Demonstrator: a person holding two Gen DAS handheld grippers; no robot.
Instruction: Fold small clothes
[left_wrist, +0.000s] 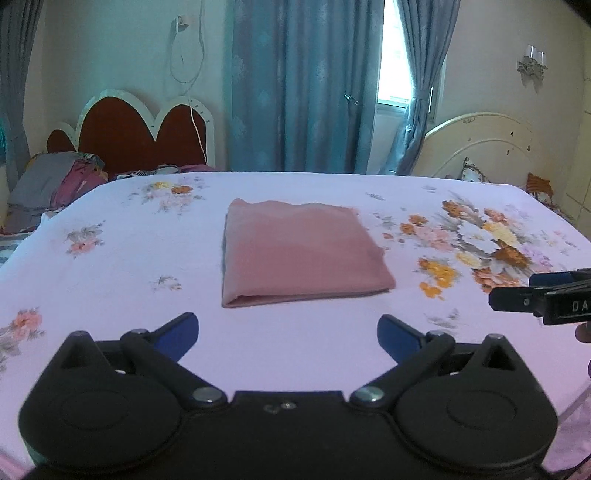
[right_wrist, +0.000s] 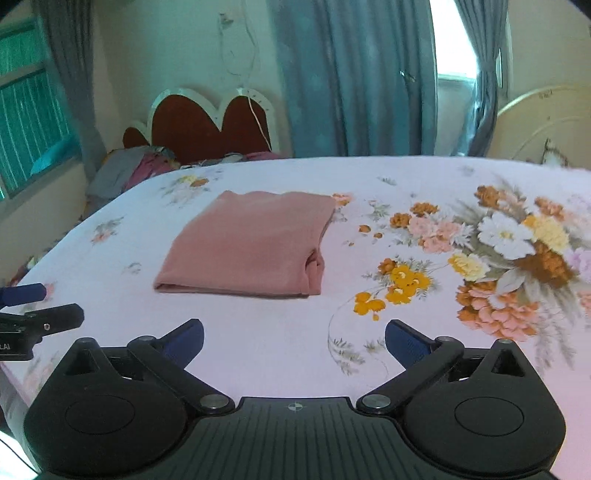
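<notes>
A pink garment (left_wrist: 301, 251) lies folded into a flat rectangle on the floral bedsheet (left_wrist: 110, 258), its folded edge toward me. It also shows in the right wrist view (right_wrist: 251, 245). My left gripper (left_wrist: 288, 336) is open and empty, held above the sheet just short of the garment's near edge. My right gripper (right_wrist: 293, 341) is open and empty, near the garment's right front corner. Each gripper shows at the edge of the other's view: the right one (left_wrist: 543, 299) and the left one (right_wrist: 37, 310).
The bed is covered by a white sheet with flower prints (right_wrist: 509, 258). A pile of clothes (left_wrist: 55, 181) lies beyond the far left corner by a red headboard (left_wrist: 136, 136). Blue curtains (left_wrist: 295, 85) and a cream headboard (left_wrist: 491, 144) stand behind.
</notes>
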